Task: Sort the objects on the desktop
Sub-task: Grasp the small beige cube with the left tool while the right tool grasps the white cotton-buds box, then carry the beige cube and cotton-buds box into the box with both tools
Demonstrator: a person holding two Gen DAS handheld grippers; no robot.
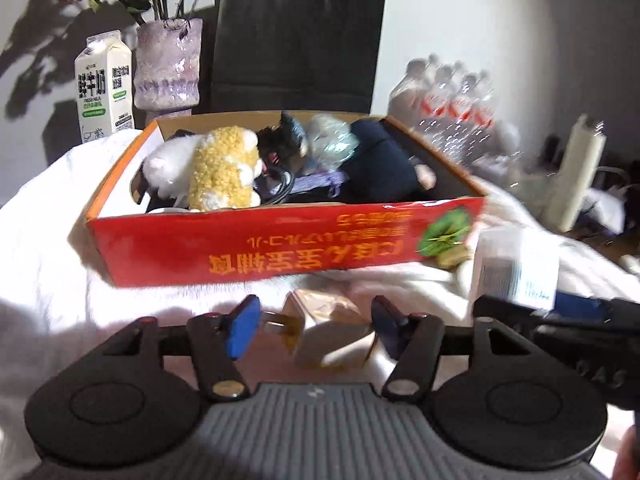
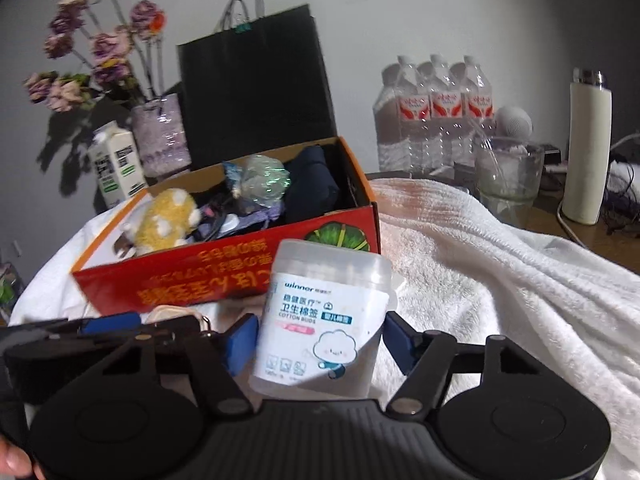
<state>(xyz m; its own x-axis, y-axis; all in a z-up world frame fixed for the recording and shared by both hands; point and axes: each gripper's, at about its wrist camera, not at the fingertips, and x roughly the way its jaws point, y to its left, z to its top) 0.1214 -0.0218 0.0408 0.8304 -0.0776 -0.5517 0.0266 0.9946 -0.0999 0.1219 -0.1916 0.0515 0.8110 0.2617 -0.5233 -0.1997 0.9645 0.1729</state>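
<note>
Surroundings. A red cardboard box [image 1: 280,240] with yellow print sits on a white towel [image 2: 500,264] that covers the table. The box is open-topped and crowded: a yellow and white plush toy [image 1: 216,172], a dark plush figure [image 1: 280,140], a crinkled clear bag [image 2: 266,184] and dark blue fabric [image 1: 380,164] fill it from its left end to its right end. Behind the box, along the far edge of the table, stand a milk carton [image 1: 104,84], a purple vase [image 1: 168,64] of dried flowers and a black paper bag [image 1: 296,40]. Toward the far right corner stand a pack of water bottles [image 2: 432,116], a glass jar [image 2: 508,172] and a white flask [image 2: 586,148], all well apart from the box.

Obstructions. The near red wall of the box rises directly beyond both grippers.

Task items. A cotton bud tub [image 2: 324,320], translucent white with a blue and white label bearing a cloud figure, stands upright on the towel just beside the box's near right corner. A small tan packet [image 1: 324,320], blurred, with amber-coloured edges, lies on the towel in front of the box's near wall.

Grippers. The right gripper [image 2: 320,340] has its blue pads on either side of the tub; whether they press on it cannot be told. The left gripper [image 1: 312,326] has its jaws apart around the tan packet, with a visible gap at the left pad; contact at the right pad cannot be told through the blur.
</note>
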